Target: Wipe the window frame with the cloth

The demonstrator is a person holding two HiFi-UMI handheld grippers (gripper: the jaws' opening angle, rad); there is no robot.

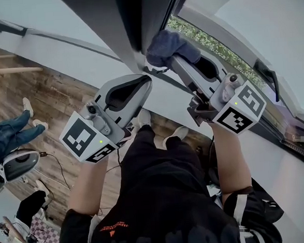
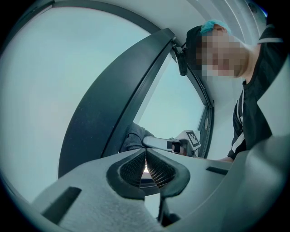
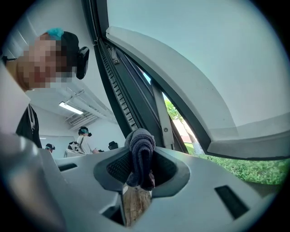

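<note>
Cloth (image 1: 167,45) clamped in R gripper (image 3: 141,168) jaws at window frame (image 1: 130,18); L gripper (image 2: 146,165) jaws together, empty, alongside; greenery (image 1: 208,40) outside.

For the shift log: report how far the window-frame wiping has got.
Done: the cloth is picked up, clamped in the right tool. In hand: it is raised to the dark window frame and seems to press on it. The left tool hangs shut and empty. Left: the wiping itself; nothing shows which stretches are already clean.
</note>
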